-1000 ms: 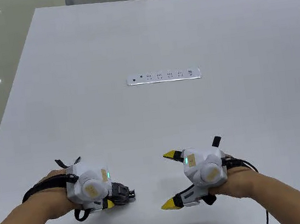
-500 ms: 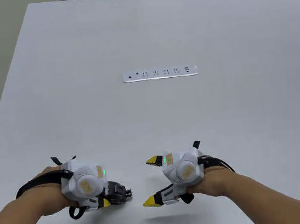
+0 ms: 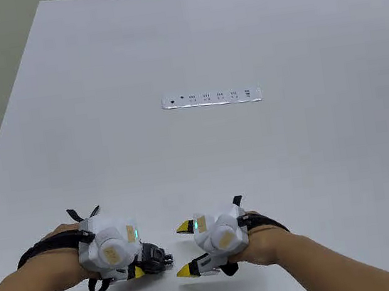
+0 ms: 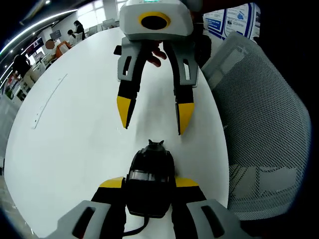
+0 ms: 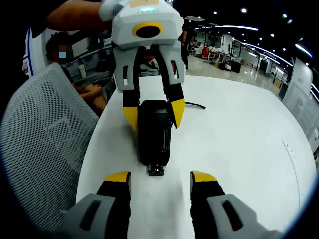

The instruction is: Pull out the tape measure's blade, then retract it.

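**Left clamped on tape measure, right open in front of it**

- Left gripper: jaws narrow, clamped on the sides of the black tape measure. The case sits between the yellow tips, nose pointing away from the hand.
- Head view: the tape measure is at 7 o'clock in the frame, low over the white table near its front edge. Can't tell if it touches the surface.
- Right gripper: jaws wide, holding nothing. It's at 3 o'clock of the tape measure and faces it tip to tip.
- Right gripper view: the blade hook is at the case nose, close to the gap between this gripper's own tips. No contact visible.
- Power strip lies flat at 12 o'clock from both grippers, well apart.
- Mesh chair back stands beside the table edge.
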